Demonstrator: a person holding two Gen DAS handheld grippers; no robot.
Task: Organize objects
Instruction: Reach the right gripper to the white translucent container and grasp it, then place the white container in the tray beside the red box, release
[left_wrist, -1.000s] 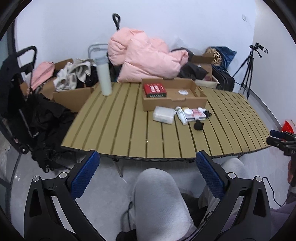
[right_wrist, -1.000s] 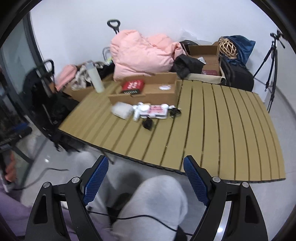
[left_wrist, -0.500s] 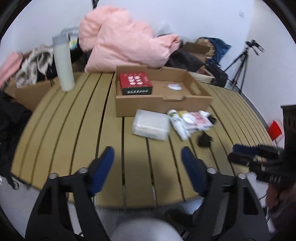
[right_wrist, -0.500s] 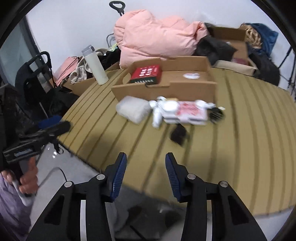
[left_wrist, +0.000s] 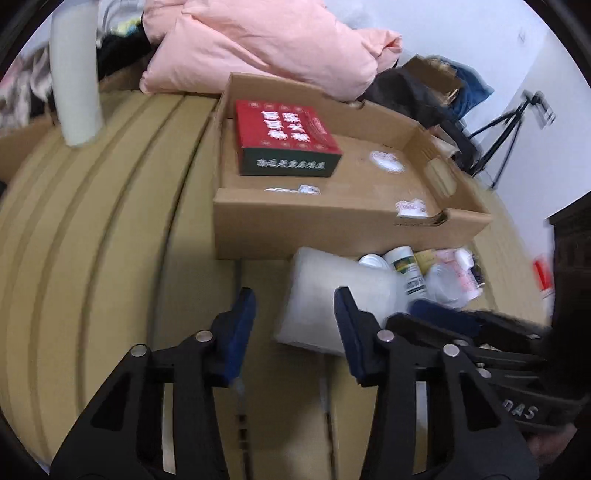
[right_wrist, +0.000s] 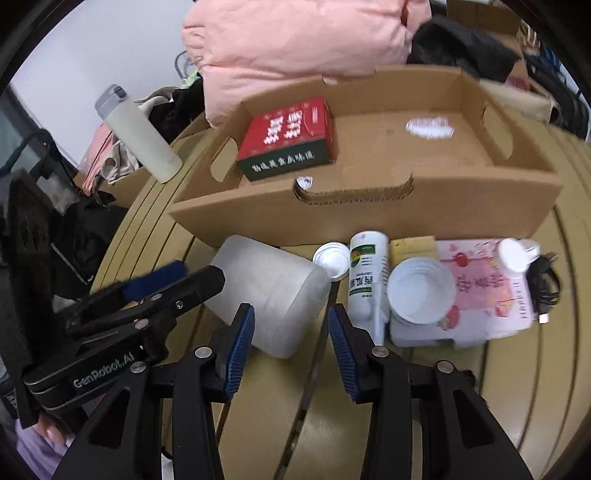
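An open cardboard tray (right_wrist: 369, 218) on the slatted table holds a red box (right_wrist: 291, 136). In front of it lie a white wrapped pack (right_wrist: 273, 291), a white bottle with a green label (right_wrist: 365, 273), a white cap (right_wrist: 332, 258), a white cup (right_wrist: 421, 291), a pink packet (right_wrist: 491, 291) and a black cable (right_wrist: 546, 280). My right gripper (right_wrist: 291, 317) hovers just short of the pack, pads apart and not touching it. My left gripper (left_wrist: 293, 306) is closing on nothing, with the pack (left_wrist: 332, 295) beyond its tips; in the right wrist view, the left gripper (right_wrist: 181, 275) is beside the pack's left end.
A tall white flask (right_wrist: 136, 133) stands at the table's far left. A pink padded bundle (left_wrist: 258, 44) and dark bags crowd the table's back edge. A tripod (left_wrist: 506, 136) stands at the right. Bare slats (left_wrist: 92, 240) stretch left of the tray.
Both grippers have come forward and down from beyond the table's near edge to the pile in front of the tray. Both pairs of jaws have narrowed.
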